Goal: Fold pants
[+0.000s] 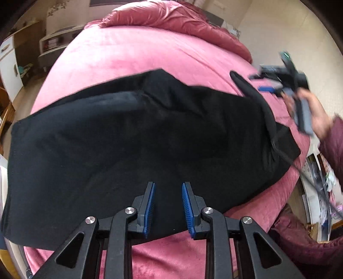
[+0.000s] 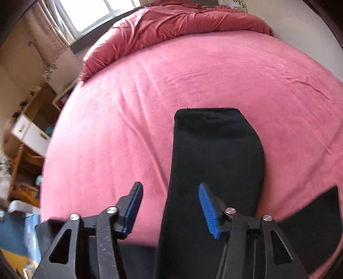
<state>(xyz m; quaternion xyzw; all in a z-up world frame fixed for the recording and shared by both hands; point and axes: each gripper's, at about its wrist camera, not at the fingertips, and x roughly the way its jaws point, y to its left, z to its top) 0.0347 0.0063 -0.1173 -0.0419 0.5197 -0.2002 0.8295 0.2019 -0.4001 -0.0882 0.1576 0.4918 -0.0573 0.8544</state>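
Black pants [image 1: 133, 139] lie spread across a pink bed [image 1: 128, 58], folded lengthwise, waist end to the right near the bed's edge. My left gripper [image 1: 168, 186] hovers over their near edge, blue pads apart with nothing between them. In the right wrist view one black leg [image 2: 216, 154] runs away from me with its hem far up, and another black part [image 2: 313, 216] shows at the lower right. My right gripper [image 2: 170, 185] stands open above the leg's left edge and holds nothing. That right gripper [image 1: 268, 82] also appears blurred in the left wrist view, held in a hand [image 1: 317, 115].
A crumpled pink duvet [image 2: 182, 19] is heaped at the bed's far end. Shelves and white drawers [image 2: 30, 131] stand to the left by a window [image 2: 90, 12]. A dark cord [image 1: 300, 169] hangs at the right, above clutter on the floor [image 1: 319, 184].
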